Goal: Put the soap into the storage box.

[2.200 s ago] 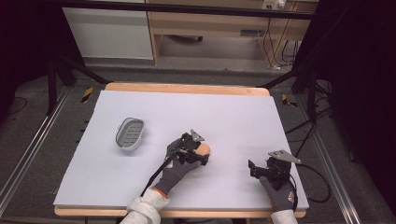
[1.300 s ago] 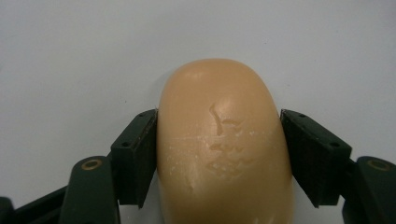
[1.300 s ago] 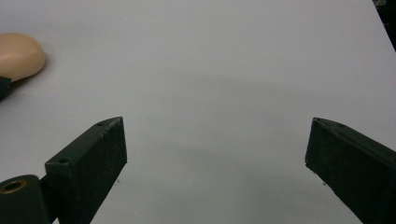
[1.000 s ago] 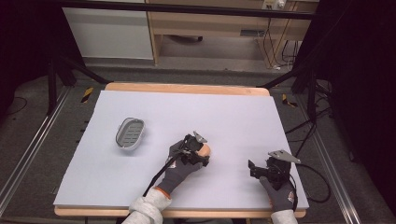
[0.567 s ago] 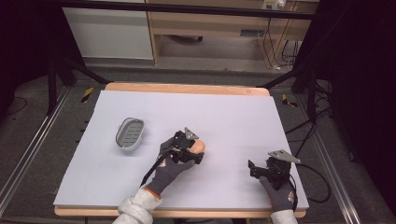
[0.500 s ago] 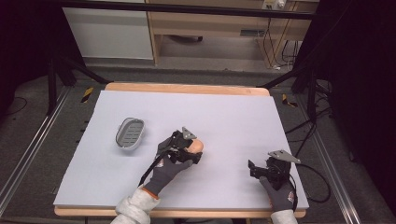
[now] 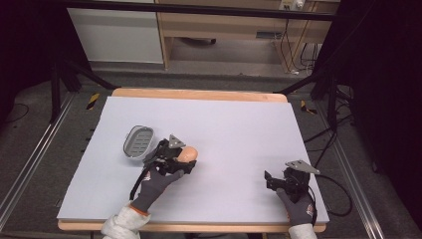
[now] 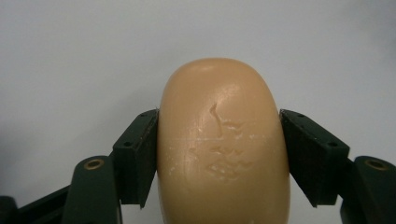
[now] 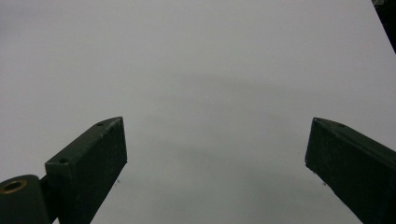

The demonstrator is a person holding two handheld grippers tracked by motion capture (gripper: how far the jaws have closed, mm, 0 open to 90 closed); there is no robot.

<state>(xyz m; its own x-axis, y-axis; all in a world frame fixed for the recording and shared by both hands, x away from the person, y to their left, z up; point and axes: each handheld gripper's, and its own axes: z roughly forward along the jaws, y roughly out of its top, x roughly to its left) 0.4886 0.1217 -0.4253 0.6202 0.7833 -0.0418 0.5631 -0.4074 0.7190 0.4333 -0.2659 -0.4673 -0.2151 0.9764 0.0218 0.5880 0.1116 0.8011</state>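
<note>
While the left gripper (image 8: 219, 154) clamps its fingers on a tan soap bar (image 8: 222, 144) beside the grey soap dish (image 7: 138, 141), the right gripper (image 9: 215, 163) rests on the counter (image 7: 239, 124), fingers apart.

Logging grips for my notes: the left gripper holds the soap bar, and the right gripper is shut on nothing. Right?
Not quite. The left gripper does hold the soap bar, but the right gripper is open, jaws wide apart over bare table, as the right gripper view shows.

Soap bar (image 8: 222, 144): tan-orange, faint embossed marks on its face. Soap dish (image 7: 138, 141): grey, ribbed inside. Table (image 7: 239, 124): pale lilac top, light wood edging. Gloves (image 7: 155, 182): dark grey. Both grippers' jaws: black.
</note>
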